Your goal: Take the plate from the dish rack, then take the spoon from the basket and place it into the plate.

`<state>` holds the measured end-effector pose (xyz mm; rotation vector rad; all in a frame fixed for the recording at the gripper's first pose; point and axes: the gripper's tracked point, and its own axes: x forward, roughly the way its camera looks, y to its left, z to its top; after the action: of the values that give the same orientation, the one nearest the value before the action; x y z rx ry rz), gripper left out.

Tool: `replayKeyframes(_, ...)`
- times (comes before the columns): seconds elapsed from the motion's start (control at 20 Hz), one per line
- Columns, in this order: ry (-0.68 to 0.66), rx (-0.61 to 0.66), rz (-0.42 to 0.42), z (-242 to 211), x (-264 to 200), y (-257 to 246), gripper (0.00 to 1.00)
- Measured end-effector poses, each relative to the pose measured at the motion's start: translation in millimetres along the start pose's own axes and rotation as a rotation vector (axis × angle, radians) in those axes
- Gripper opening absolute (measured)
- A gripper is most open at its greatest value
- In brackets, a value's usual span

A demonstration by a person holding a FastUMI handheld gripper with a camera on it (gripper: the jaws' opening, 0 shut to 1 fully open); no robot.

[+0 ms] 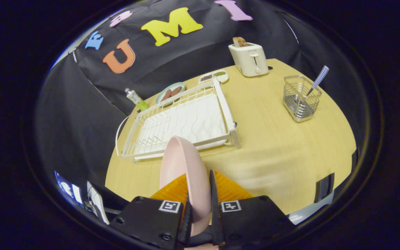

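Gripper view looks along the tongs point(200, 201), which are closed on the pink plate point(182, 166); both fingers press on its rim, one at each side. The plate stands on its edge between them and rises up ahead of the fingers, above the wooden worktop point(276, 152). Its top reaches in front of the near rail of the white dish rack point(186, 121). This rack lies flat on the worktop just beyond the plate. Behind the rack are a small bottle point(136, 99), a plate with food point(171, 93) and a small dish point(217, 75). To the right of the rack, well apart, stands the wire basket point(301, 98) with the spoon point(318, 80) leaning inside it. Beyond the rack, farthest, stands a toaster point(249, 58).
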<state>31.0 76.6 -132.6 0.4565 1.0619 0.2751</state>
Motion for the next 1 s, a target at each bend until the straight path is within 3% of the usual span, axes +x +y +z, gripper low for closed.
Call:
replayKeyframes(0.4,0.069,0.198,0.146,-26.8,43.6,-14.1,0.29)
replayKeyframes(0.75,0.057,0.198,0.175,-17.4,52.6,-21.2,0.31)
replayKeyframes(1.0,0.034,0.173,0.171,-10.7,53.7,-25.3,0.47)
